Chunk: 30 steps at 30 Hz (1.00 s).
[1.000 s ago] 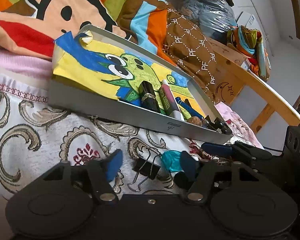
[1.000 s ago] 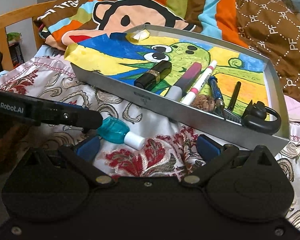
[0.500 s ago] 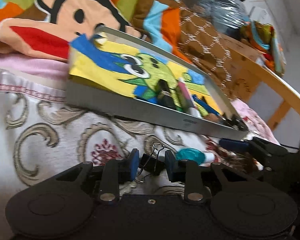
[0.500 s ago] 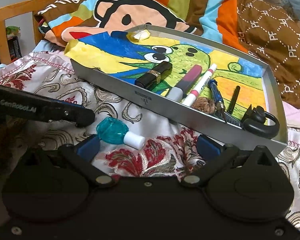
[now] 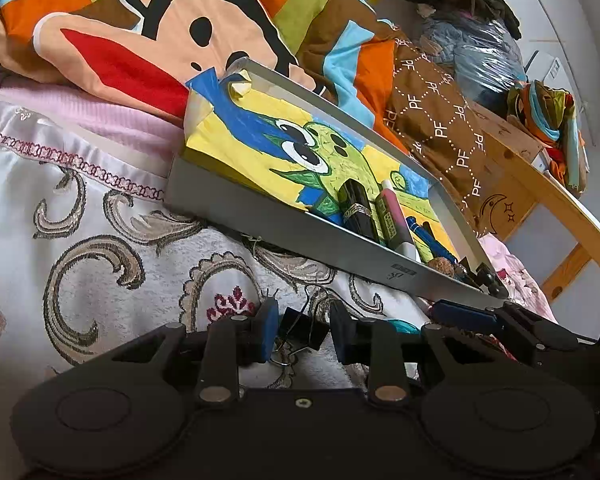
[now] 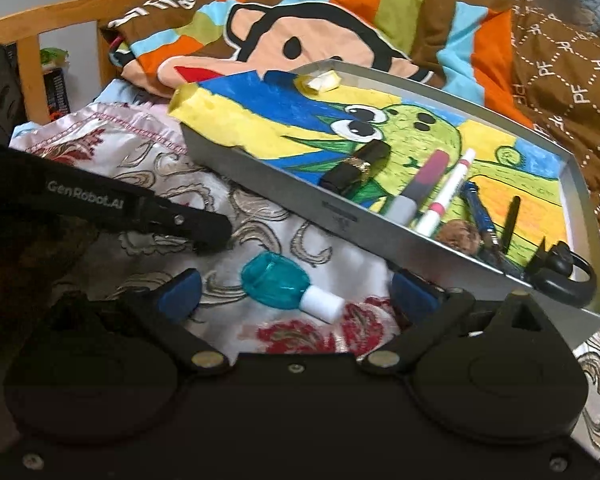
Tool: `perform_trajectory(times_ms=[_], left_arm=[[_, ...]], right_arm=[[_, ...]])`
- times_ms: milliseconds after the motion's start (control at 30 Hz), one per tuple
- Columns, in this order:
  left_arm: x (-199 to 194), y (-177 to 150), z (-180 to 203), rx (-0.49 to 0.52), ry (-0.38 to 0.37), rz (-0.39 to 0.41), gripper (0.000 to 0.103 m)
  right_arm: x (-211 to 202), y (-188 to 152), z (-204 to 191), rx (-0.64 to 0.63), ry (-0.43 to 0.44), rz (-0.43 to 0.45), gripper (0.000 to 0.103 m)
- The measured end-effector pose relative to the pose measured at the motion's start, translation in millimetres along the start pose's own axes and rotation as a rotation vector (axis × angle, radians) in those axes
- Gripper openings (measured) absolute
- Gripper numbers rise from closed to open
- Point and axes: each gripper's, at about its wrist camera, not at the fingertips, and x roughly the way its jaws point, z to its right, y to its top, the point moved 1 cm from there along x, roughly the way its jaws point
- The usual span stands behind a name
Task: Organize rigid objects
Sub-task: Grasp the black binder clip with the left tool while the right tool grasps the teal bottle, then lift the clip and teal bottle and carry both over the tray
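Note:
In the left wrist view my left gripper is shut on a black binder clip, low over the patterned bedspread and just in front of the tray. A silver tray lined with a colourful drawing holds a black lipstick, a marker and pens. In the right wrist view my right gripper stands open around a teal bottle with a white cap that lies on the bedspread. The left gripper's finger shows beside it, and the tray is close ahead.
The tray also holds a walnut and a black ear-hook piece at its near right corner. A monkey-print blanket is bunched behind the tray. A wooden bed rail runs along the right.
My left gripper went from open to shut on the binder clip and has since tilted towards the tray. My right gripper has edged closer to the teal bottle and stays open.

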Motion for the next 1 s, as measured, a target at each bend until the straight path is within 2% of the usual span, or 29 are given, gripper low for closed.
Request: perform_trajectory(times_ms=[33, 100, 233, 300, 400, 667, 1000], left_arm=[[0, 0, 0, -0.001, -0.001, 0.000, 0.030], [1, 0, 0, -0.002, -0.003, -0.001, 0.030], [1, 0, 0, 0.003, -0.003, 0.000, 0.030], [1, 0, 1, 0.006, -0.005, 0.000, 0.030], [1, -1, 2, 0.015, -0.004, 0.000, 0.030], [3, 0, 5, 0.033, 0.003, -0.002, 0.030], [1, -2, 11, 0.067, 0.010, 0.019, 0.029]], right_arm=[[0, 0, -1, -0.002, 0.008, -0.002, 0.084], [0, -1, -2, 0.009, 0.026, -0.001, 0.070], [0, -3, -2, 0.024, 0.052, 0.004, 0.055], [-2, -5, 0, 0.042, 0.058, 0.005, 0.035], [-4, -9, 1, 0.056, 0.064, 0.009, 0.024], [-13, -12, -5, 0.034, 0.046, 0.025, 0.008], [-21, -11, -17, -0.042, 0.004, 0.059, 0.007]])
